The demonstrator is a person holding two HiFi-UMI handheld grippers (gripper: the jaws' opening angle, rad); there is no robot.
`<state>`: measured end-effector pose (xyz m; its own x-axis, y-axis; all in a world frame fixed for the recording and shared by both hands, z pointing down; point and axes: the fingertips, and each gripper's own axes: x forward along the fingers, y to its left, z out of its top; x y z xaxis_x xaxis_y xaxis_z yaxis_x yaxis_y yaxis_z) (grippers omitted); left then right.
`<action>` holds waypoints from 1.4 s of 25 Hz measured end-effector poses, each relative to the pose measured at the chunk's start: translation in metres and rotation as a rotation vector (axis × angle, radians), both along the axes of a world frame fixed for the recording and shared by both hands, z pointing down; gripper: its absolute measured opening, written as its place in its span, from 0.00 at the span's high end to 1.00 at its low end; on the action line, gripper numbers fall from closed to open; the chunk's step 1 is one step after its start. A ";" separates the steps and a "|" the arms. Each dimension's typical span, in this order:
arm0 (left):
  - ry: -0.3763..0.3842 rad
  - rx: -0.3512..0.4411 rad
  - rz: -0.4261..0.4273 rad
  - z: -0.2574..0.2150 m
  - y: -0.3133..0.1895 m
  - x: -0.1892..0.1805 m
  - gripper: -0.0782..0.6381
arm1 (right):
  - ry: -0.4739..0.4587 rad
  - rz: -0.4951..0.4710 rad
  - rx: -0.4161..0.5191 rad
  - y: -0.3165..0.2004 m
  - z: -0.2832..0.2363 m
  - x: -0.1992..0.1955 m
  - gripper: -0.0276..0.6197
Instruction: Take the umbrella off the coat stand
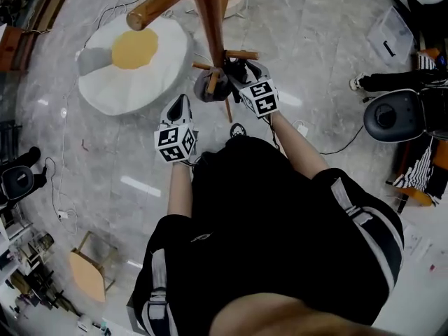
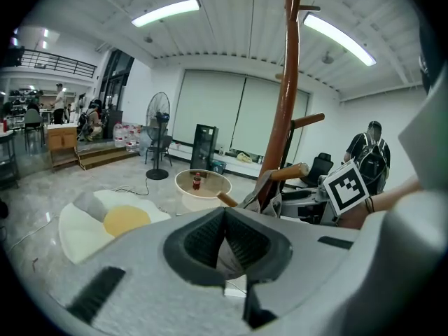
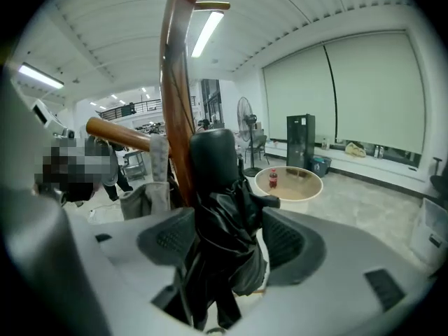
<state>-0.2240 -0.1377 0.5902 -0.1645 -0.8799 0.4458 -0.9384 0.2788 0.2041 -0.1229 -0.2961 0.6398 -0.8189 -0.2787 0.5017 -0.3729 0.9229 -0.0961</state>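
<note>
Evidently the black folded umbrella (image 3: 222, 208) hangs close against the wooden coat stand (image 3: 178, 82); the right gripper (image 3: 225, 238) has its jaws pressed on the bunched canopy, while the left gripper (image 2: 224, 214) waits nearby, jaws together on nothing. It looks light, soft and slippery; gripping the stiffer core should hold better than loose fabric.

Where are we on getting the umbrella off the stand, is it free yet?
Done: the right tool is at the coat stand, jaws closed around the folded black umbrella. In hand: that grip; the umbrella sits against the stand's pole, so it does not look lifted clear. Left: lifting it off and away. The left tool is shut and empty.
</note>
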 end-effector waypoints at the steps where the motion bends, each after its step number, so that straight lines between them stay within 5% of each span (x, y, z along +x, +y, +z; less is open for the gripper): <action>1: 0.000 -0.002 -0.012 0.001 0.003 0.000 0.89 | -0.002 -0.008 0.002 -0.001 0.003 -0.003 0.50; 12: -0.004 -0.031 -0.113 0.005 0.035 -0.012 0.89 | -0.077 -0.038 -0.013 -0.007 0.008 -0.014 0.51; 17: -0.001 -0.034 -0.089 0.006 0.024 -0.006 0.89 | -0.063 -0.049 0.006 -0.007 0.009 -0.017 0.61; 35: -0.011 -0.004 0.047 -0.011 0.014 -0.014 0.89 | -0.034 0.078 0.076 -0.002 -0.037 -0.007 0.65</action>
